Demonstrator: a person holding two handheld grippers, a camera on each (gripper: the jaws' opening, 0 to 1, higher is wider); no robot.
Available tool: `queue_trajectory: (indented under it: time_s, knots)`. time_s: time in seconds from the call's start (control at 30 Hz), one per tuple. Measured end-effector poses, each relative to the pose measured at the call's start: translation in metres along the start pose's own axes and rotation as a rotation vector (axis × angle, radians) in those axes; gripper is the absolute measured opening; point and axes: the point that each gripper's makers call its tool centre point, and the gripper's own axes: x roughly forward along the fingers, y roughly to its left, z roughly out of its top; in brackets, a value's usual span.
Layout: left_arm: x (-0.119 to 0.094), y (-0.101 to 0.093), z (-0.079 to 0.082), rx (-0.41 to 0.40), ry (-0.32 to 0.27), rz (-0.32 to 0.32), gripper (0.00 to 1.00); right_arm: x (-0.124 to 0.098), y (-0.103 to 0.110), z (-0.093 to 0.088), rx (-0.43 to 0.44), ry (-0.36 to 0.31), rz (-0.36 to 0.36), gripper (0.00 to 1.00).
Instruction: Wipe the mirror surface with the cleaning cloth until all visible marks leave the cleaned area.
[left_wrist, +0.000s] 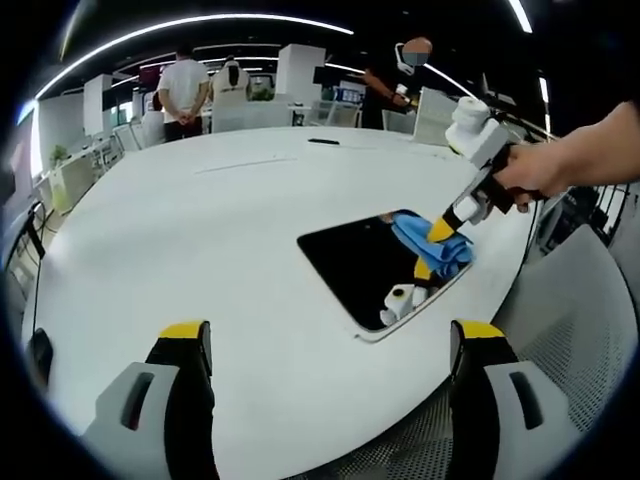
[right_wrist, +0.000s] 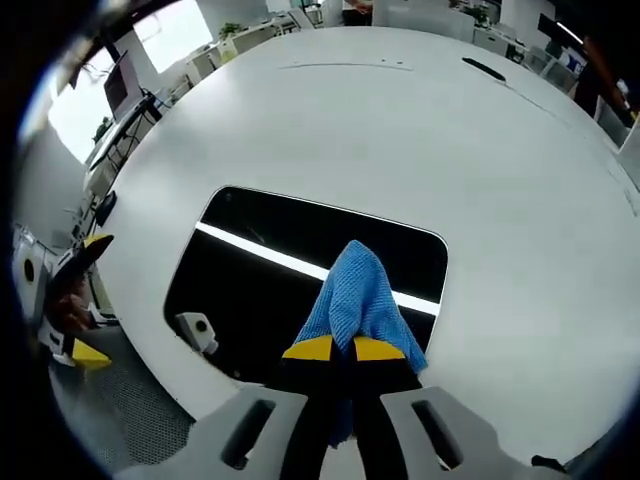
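- Across the left gripper view, the mirror (left_wrist: 365, 270) is seen lying flat on the white surface (left_wrist: 200, 230), ahead and right of the left gripper (left_wrist: 330, 345), whose jaws are spread wide and empty.
- Over the right gripper view, the cleaning cloth (right_wrist: 355, 300) is pinched by the right gripper (right_wrist: 344, 349) and pressed on the mirror (right_wrist: 260, 280), unwiped glass extending leftward.

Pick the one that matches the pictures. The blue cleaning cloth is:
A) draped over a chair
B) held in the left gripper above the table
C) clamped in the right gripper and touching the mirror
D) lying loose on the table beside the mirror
C: the right gripper has its jaws shut on the blue cloth, which rests on the dark mirror lying flat on the white table.
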Motion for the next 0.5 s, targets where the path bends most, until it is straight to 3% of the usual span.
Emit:
queue_trajectory:
  time_s: [0.5]
  knots:
    - [-0.001, 0.0, 0.001, 0.017, 0.008, 0.012, 0.99, -0.009, 0.008, -0.023, 0.008, 0.005, 0.022, 0.0]
